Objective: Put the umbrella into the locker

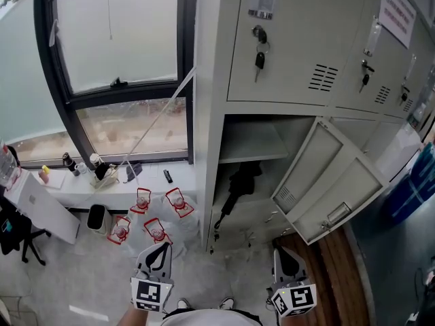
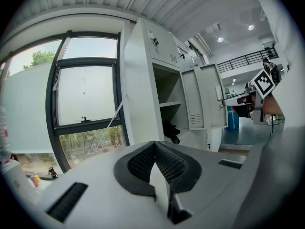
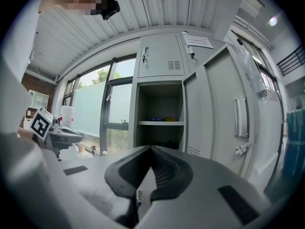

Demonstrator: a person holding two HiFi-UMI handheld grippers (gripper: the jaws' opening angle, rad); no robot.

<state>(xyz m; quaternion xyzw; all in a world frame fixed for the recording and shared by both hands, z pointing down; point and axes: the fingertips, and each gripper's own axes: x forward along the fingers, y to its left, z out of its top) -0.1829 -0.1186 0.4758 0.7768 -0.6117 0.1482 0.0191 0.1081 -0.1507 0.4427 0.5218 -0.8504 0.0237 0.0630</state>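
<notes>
Umbrella [image 1: 238,189] is already placed inside the open locker [image 1: 209,148], centre of frame. Left gripper [image 1: 160,250] and right gripper [image 1: 283,255] are clenched on nothing. Only the door [image 1: 332,182] seems left to be closed.

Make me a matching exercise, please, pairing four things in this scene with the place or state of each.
Things:
1. umbrella
2. keys
3. lower door
4. left gripper

Places or states:
a. swung open
b. shut, empty
c. low inside the locker
d. hanging from a lock

Pairs: 1-c, 2-d, 3-a, 4-b.
</notes>
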